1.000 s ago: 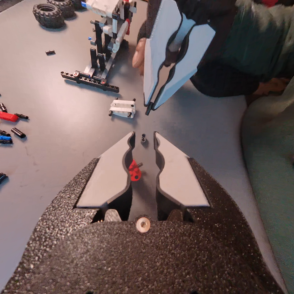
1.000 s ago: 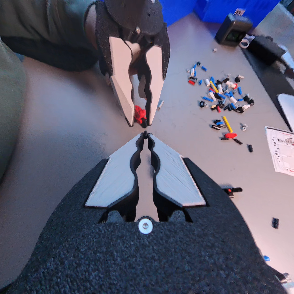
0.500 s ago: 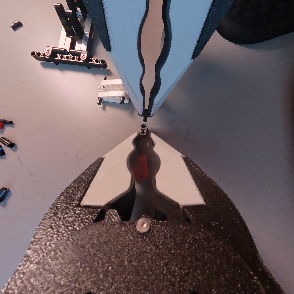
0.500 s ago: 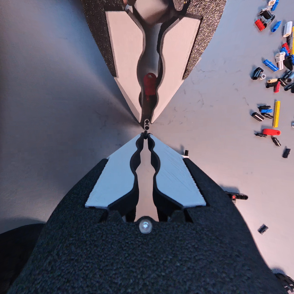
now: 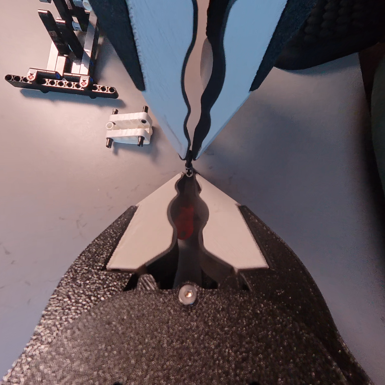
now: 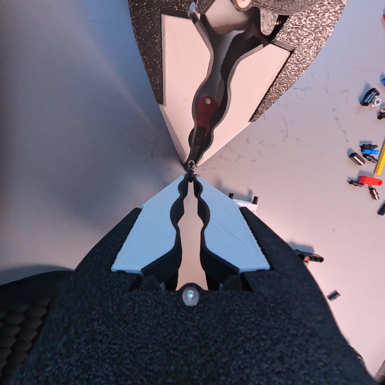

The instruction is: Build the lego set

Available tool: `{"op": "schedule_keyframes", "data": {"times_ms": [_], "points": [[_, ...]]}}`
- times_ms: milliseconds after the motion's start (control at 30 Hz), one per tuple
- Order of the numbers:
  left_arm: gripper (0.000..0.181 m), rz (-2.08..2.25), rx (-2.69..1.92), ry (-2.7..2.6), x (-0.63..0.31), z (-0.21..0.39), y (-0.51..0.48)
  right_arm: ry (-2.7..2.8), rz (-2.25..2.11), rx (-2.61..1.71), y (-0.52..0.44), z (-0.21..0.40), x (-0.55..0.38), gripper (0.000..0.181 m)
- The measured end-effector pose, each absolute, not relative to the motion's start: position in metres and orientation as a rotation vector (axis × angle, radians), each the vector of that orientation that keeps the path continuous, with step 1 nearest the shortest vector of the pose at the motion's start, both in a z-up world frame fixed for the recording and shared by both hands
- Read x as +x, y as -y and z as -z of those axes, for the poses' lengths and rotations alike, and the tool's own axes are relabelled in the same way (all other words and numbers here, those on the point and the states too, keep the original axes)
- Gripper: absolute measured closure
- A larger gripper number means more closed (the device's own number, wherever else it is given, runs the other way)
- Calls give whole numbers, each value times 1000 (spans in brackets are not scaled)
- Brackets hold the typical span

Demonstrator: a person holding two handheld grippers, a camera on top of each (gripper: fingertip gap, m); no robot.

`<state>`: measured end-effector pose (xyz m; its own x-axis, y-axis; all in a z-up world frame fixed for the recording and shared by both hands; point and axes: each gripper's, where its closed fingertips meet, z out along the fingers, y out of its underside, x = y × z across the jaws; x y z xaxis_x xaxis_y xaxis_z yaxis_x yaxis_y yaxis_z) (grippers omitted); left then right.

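Only in left wrist view: black-and-white lego frame (image 5: 62, 68) and white pinned block (image 5: 128, 130) on the grey counter (image 5: 62, 208). Only in right wrist view: loose pieces (image 6: 368, 154) at right. Tip to tip above the counter: left gripper (image 5: 189, 176), jaws clamped on red piece with grey connector (image 5: 184, 227); right gripper (image 6: 190, 177), jaws pinched on small black pin (image 6: 190, 171) meeting the connector.

We count two tongs — the left tongs (image 5: 188, 177) and the right tongs (image 6: 190, 177), tip to tip. One red piece (image 5: 184, 224) sits between the left fingers, and one small black connector (image 5: 189, 171) at their tips. On the surface (image 5: 62, 187) we count one black-and-white frame assembly (image 5: 62, 68) and one white block (image 5: 129, 131) with four black pins. In the right wrist view — one yellow bar (image 6: 380, 160), one red beam (image 6: 371, 180), one clearly blue pin (image 6: 369, 151). The loose black bits at the edge we cannot count surely.
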<state>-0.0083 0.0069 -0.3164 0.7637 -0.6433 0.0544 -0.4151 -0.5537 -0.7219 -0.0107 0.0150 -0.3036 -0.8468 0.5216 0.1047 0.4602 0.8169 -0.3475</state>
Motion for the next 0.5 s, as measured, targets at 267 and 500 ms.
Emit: {"op": "schedule_keyframes", "data": {"times_ms": [267,500], "points": [[174,462,-2239,-789,-7,316,-7,2919,-274,-571,-14,304,-10,177],[174,535,-2233,-835,-8,316,-6,3015,-218,-312,-12,304,-10,178]]}}
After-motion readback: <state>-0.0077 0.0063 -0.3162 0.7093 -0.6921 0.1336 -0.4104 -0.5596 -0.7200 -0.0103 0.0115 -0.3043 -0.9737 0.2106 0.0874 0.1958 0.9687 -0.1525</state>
